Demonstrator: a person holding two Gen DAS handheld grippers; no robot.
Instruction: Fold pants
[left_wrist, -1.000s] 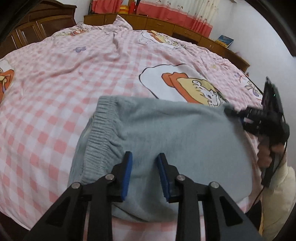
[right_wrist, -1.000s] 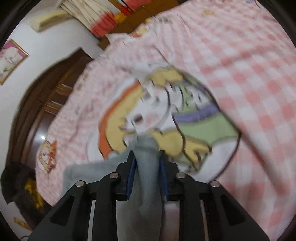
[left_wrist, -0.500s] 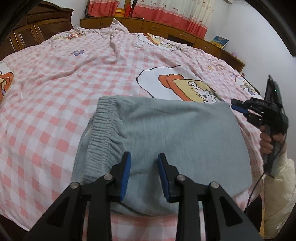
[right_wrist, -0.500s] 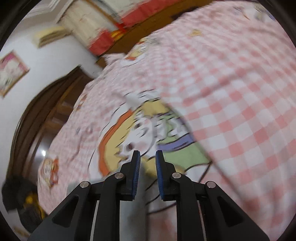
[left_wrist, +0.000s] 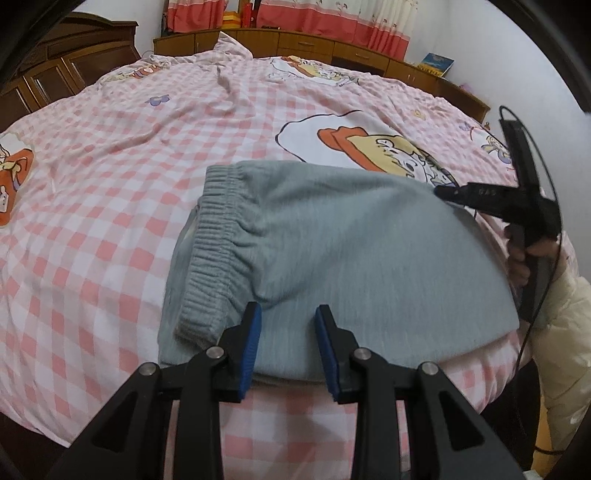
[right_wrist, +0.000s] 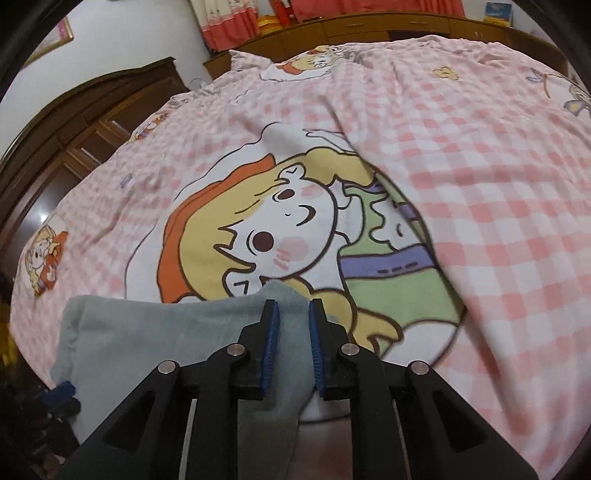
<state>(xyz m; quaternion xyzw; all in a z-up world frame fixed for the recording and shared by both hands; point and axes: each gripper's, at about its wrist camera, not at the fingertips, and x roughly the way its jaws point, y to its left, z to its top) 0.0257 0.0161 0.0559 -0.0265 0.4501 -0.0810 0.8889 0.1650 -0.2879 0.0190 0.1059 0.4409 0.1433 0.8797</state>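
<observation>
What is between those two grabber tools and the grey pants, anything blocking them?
Nothing visible. The grey pants lie bare on the checked bedspread; the left gripper and right gripper are open right over the cloth.

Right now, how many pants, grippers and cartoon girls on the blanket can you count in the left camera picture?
Pants: 1
Hand-held grippers: 2, left and right
Cartoon girls: 4
Total: 7

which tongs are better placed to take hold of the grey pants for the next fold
Left, probably. The left tongs are open over the pants beside the waistband; the right tongs straddle only a far corner.
</observation>
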